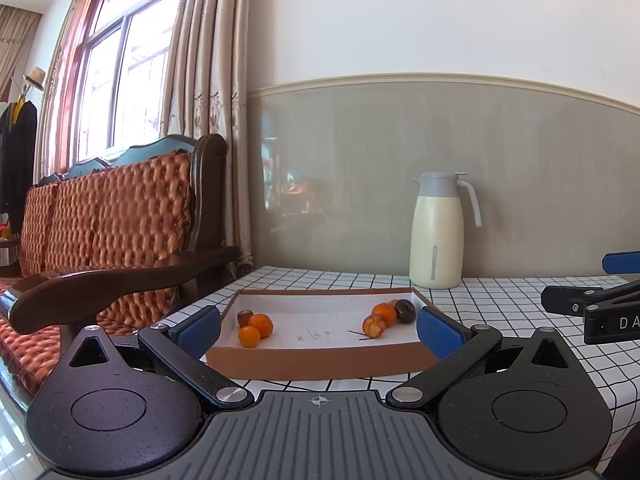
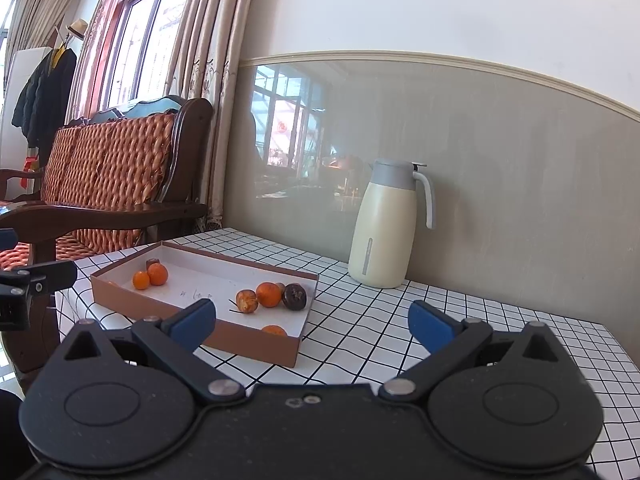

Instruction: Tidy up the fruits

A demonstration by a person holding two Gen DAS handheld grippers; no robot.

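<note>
Left tongs (image 1: 320, 330) level, spread wide before the fruit tray (image 1: 320, 364); right tongs (image 2: 312, 326) likewise wide, empty.

This is a living room in a home. A wooden sofa (image 1: 120, 216) with orange cushions sits by a big window (image 1: 120, 80) with long curtains (image 1: 212, 60). A coat (image 2: 44, 92) and hat (image 2: 77, 29) hang nearby.

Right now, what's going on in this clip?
A person holds two grippers over a checkered table, facing a shallow box of fruit. The left gripper and right gripper are both open and hold nothing. Small oranges and dark fruits lie in two loose clusters inside the box, with one orange apart near its front corner. A jug stands by the wall.
</note>
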